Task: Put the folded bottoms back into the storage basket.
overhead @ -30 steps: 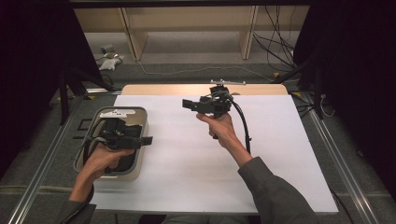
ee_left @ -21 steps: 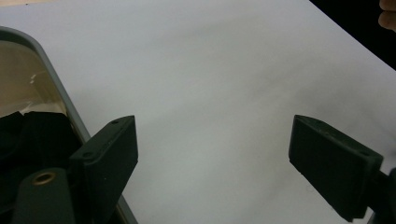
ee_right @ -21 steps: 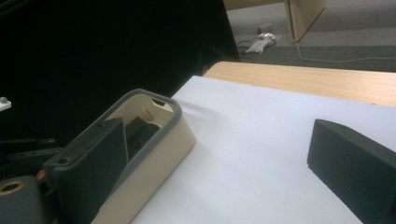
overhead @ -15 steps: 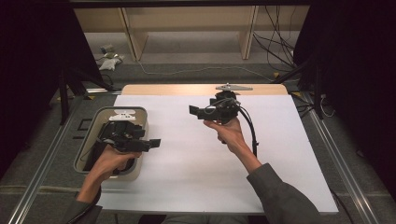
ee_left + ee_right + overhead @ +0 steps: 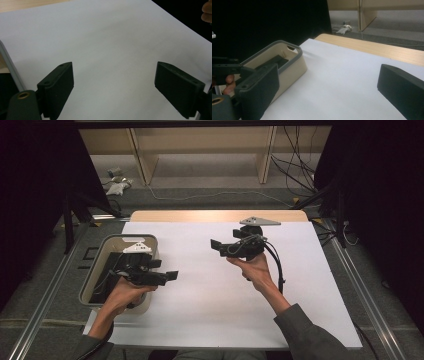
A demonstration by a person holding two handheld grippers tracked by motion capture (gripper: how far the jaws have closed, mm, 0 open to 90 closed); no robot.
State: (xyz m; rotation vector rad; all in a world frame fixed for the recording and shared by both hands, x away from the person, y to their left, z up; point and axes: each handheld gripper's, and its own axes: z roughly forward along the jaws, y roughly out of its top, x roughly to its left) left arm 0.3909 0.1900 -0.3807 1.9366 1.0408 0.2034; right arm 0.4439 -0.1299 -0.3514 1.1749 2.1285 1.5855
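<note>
Left gripper: lower left of the high view, at the bin's near right edge, jaws apart, nothing between them.
Bin: left edge of the white sheet, beige with a grey rim, something dark inside that I cannot make out.
Right gripper: mid-frame, raised, jaws have just been opening, empty.
Risk: left gripper may clip the rim and shove the bin off the sheet's edge.
Risk: cable could drag across the sheet and wrinkle it.

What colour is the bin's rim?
Grey, above cream walls on the bin; clearest in the right gripper view.
</note>
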